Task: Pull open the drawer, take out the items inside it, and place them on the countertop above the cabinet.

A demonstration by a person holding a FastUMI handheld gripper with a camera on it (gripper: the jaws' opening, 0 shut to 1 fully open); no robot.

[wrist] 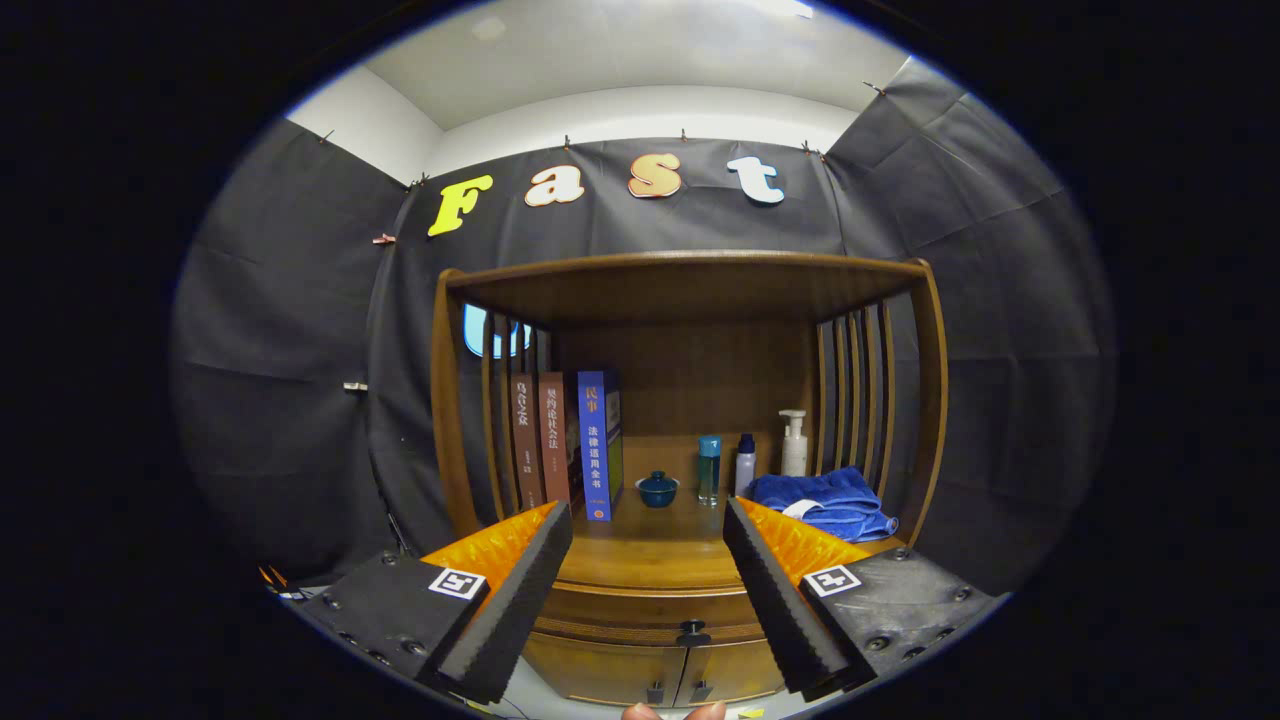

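**Drawer still shut, nothing taken out yet**

I judge the task has barely begun. My gripper (648, 520) hangs in front of the wooden cabinet (690, 290) with its fingers spread wide and nothing between them. Through the gap, below the fingertips at about 6 o'clock, I see the drawer (640, 603) lying flush with the cabinet front, its dark knob (692, 632) untouched and well apart from both fingers. Below it are two cupboard doors (650, 670), also closed.

The surface (650, 555) above the drawer already carries other things: a row of books (565, 440) at 10 o'clock from the fingertips, a small teal lidded cup (657, 488) at 12, two small bottles (726, 466) and a pump bottle (794, 442) at 1, and a folded blue towel (825, 500) at 2, just beyond the right finger. What the drawer holds I cannot tell, since it is closed.

Everything is left: bring the fingers down to the knob, pinch it, pull the drawer out, then lift each item onto the surface. The bare stretch nearest me looks like the handiest landing spot.
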